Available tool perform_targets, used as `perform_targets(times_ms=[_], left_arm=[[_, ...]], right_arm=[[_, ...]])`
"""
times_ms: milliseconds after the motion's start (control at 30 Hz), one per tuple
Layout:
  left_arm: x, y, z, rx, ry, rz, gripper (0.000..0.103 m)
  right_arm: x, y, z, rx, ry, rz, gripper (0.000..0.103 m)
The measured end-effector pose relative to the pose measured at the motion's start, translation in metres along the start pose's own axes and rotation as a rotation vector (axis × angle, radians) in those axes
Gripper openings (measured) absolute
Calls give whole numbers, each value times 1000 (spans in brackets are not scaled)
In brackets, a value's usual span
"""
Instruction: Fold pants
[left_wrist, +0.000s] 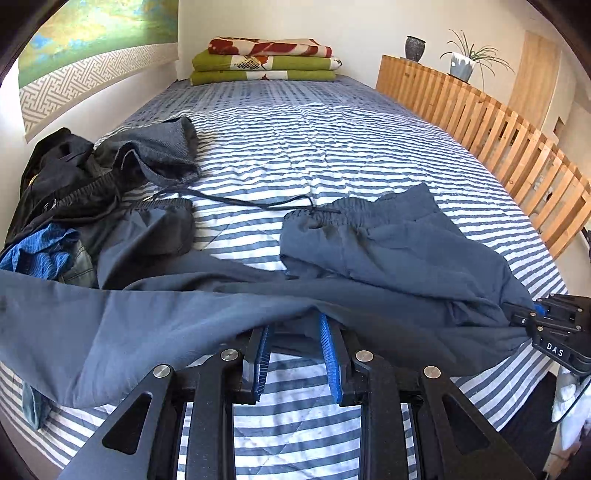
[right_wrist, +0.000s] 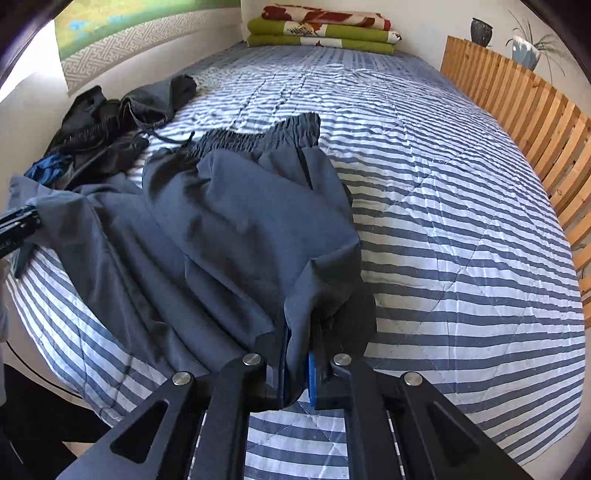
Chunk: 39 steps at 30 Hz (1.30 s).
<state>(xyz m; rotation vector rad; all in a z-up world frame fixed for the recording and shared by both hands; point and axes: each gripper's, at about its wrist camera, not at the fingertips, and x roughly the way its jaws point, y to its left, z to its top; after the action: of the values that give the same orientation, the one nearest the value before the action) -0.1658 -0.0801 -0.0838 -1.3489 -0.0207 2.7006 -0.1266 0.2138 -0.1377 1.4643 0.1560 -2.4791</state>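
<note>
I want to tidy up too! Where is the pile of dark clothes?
The pile of dark clothes sits on the left side of the striped bed, against the wall, just left of the grey pants being folded.

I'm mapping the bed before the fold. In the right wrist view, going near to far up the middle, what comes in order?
Right claw → grey pants → striped quilt → folded blankets.

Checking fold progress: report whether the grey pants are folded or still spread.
Neither neatly folded nor flat: the grey pants lie rumpled on the striped quilt, one leg draped toward the left gripper, cloth pinched in the right gripper.
</note>
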Motion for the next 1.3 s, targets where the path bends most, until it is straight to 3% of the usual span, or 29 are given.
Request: perform_targets(times_ms=[100, 167, 333, 500, 700, 800, 933, 1000, 1033, 1067, 1133, 1300], left_arm=[[20, -26, 10, 59, 37, 2, 38], [45, -32, 12, 45, 101, -38, 41], [83, -53, -11, 97, 163, 6, 45], [103, -52, -23, 78, 191, 14, 49], [109, -52, -27, 96, 179, 46, 67], [110, -49, -27, 89, 172, 44, 75], [108, -45, -23, 92, 192, 10, 75], [103, -42, -23, 88, 192, -6, 72], [99, -40, -22, 86, 188, -9, 66], [92, -38, -22, 80, 178, -9, 63], [80, -33, -21, 66, 161, -8, 52], [29, -22, -21, 55, 87, -7, 51]], right_arm=[[-13, -4, 8, 9, -49, 34, 22], [-22, -7, 10, 16, -86, 53, 43], [-38, -20, 17, 49, -137, 84, 46], [-30, -38, 55, 79, -167, 80, 58], [33, -39, 119, 111, -62, 140, 59], [66, -23, 140, 41, -28, 91, 60], [109, -6, 158, -20, 37, 11, 62], [124, -2, 161, -25, 76, 43, 62], [127, 0, 160, -23, 89, 68, 55], [125, 0, 160, -22, 91, 91, 32], [114, 2, 155, -28, 81, 115, 12], [38, -19, 136, 4, -73, 120, 10]])
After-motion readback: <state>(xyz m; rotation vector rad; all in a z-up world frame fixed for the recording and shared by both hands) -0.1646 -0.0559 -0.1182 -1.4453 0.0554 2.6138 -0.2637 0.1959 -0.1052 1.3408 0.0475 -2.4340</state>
